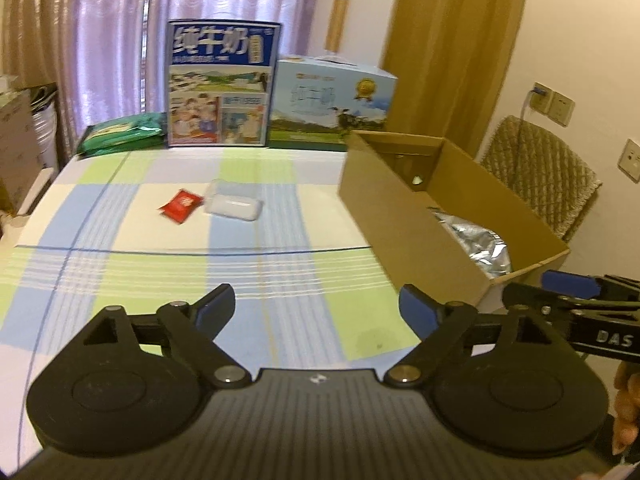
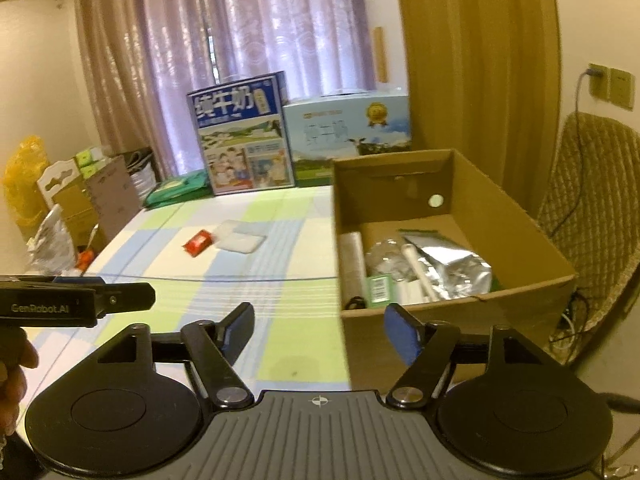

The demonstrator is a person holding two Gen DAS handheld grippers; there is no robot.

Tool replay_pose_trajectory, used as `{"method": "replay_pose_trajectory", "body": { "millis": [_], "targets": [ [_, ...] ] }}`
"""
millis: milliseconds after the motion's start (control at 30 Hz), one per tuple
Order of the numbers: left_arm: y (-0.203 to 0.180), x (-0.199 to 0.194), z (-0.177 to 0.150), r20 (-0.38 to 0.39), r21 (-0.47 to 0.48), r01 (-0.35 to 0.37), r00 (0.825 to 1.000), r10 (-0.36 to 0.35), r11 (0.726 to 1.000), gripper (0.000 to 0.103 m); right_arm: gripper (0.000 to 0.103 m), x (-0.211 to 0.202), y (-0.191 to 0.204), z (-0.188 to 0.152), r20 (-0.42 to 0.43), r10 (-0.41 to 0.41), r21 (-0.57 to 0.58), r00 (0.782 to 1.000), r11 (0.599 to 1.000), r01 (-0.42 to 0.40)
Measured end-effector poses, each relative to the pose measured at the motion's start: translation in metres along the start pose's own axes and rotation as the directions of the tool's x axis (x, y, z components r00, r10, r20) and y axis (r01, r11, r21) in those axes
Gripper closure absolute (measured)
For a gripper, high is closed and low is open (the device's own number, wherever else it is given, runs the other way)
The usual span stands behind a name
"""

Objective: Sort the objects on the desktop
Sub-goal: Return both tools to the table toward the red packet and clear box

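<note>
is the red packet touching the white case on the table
Cannot tell. In the left wrist view the red packet and the white case sit edge to edge, but blur hides whether their edges meet; the right wrist view is no clearer.

**A lived-in room at home, not a lab**

Sheer purple curtains (image 2: 256, 32) hang behind heavier tan drapes (image 2: 476, 52), and a checked pastel cloth (image 1: 168, 264) covers the table. Two milk cartons' gift boxes (image 1: 224, 84) stand along its back edge beside a green packet (image 1: 120, 134). A chair with a quilted cover (image 2: 592, 192) sits by wall sockets (image 2: 612, 84), one with a charger plugged in. Cardboard boxes and bags (image 2: 80, 196) are piled on the floor by the window.
</note>
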State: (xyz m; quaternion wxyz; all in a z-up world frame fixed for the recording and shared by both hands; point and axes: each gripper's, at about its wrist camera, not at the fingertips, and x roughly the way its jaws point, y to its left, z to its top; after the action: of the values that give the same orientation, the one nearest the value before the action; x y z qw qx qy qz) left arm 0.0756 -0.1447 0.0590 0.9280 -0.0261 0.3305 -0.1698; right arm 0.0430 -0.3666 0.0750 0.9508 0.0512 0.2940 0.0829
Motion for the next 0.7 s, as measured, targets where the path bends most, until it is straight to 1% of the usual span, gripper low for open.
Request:
{"method": "replay_pose_trajectory", "body": {
  "millis": [133,300,500,700],
  "targets": [
    [0.020,-0.007,-0.007,-0.002,-0.016,-0.038,0.999,0.038,0.999,0.010,0.020,0.005,0.015,-0.005,-0.025,0.036,-0.021,0.999,0.999,-0.036],
    [0.043,-0.011,-0.014,-0.010,-0.031,-0.071,0.997,0.071,0.997,0.006,0.010,0.012,0.032,-0.012,-0.043,0.090,-0.052,0.995,0.994,-0.092],
    [0.068,-0.009,-0.011,-0.010,0.009,-0.099,0.995,0.099,0.995,0.003,0.007,0.027,0.053,-0.013,-0.080,0.120,-0.121,0.990,0.984,-0.129],
    [0.092,0.005,0.001,-0.014,0.097,-0.093,0.995,0.094,0.991,0.003,0.006,0.053,0.066,-0.002,-0.117,0.129,-0.205,0.985,0.967,-0.152]
  ]
}}
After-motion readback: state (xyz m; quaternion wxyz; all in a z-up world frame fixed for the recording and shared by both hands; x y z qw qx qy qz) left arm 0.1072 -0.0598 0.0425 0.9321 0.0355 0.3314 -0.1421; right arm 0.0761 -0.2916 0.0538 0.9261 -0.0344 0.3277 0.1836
